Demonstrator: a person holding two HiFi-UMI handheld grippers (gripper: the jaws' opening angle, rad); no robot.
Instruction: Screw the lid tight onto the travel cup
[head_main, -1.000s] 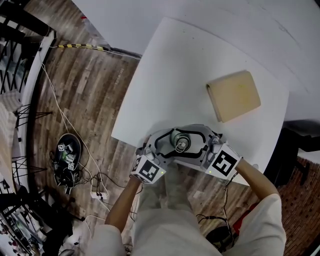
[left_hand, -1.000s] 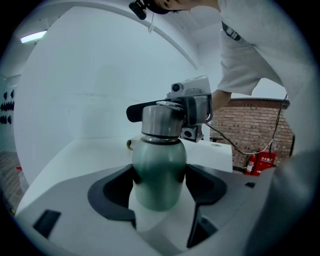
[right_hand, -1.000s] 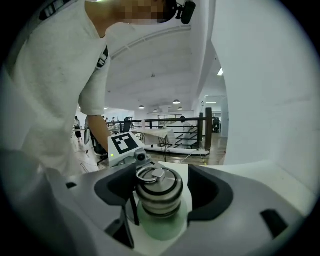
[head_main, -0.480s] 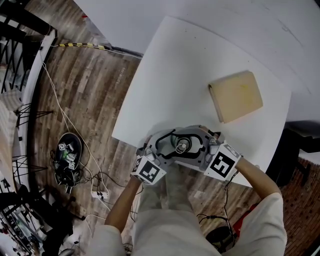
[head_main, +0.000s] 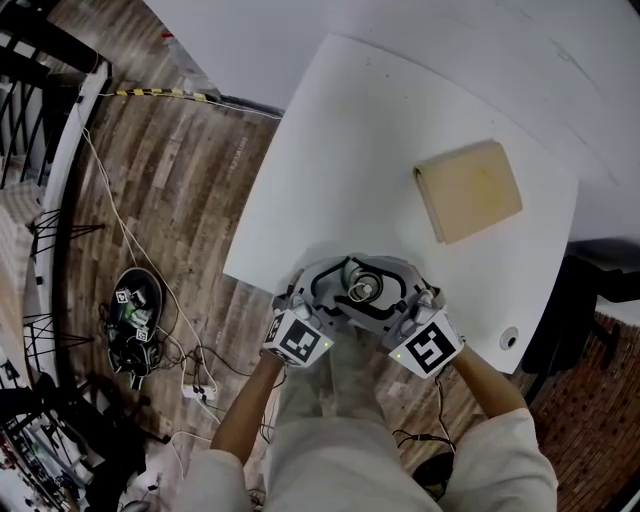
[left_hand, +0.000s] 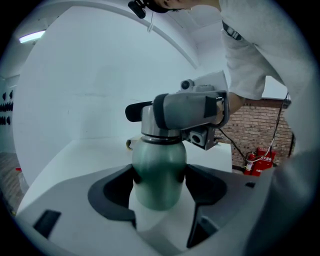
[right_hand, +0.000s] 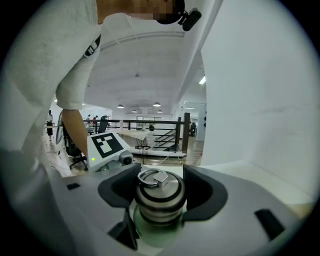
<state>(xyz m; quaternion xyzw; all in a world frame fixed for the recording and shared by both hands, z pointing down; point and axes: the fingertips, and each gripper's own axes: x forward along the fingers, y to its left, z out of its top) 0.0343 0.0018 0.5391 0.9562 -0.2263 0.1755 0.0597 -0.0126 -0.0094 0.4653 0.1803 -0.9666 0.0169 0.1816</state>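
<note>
Moved: the right gripper (right_hand: 160, 186) has swung round in the head view, its marker cube now nearer the person and the left gripper; its jaws have just been closing, with the lid between them. The cup, the left gripper and the tan block lie where they did.
Travel cup (left_hand: 158, 182): one, green-bodied, at the near edge of the counter, between both grippers. Whether its base rests on the counter cannot be told.
Lid (right_hand: 160, 200): one, steel, sitting on the cup's mouth, with one ring (right_hand: 148, 175) lying on top.
Cup's axis: long axis vertical, the cup upright, lid end up.
Left gripper (left_hand: 160, 170): jaws clamped on the cup's green body, one against each side.
Right gripper: jaws pressed on the lid from both sides, above the left gripper's hold.
Marker cubes (head_main: 297, 340): two, one per gripper, side by side below the cup in the head view.
In the way: the right gripper's jaw covers most of the lid in the left gripper view; from the head view the jaws ring the cup, so only the lid's top shows.
Counter (head_main: 340, 150): one, white.
Tan block (head_main: 468, 190): one, lying flat, well apart from the cup.
Floor (head_main: 190, 180): wood planks with loose cables (head_main: 110, 210).
</note>
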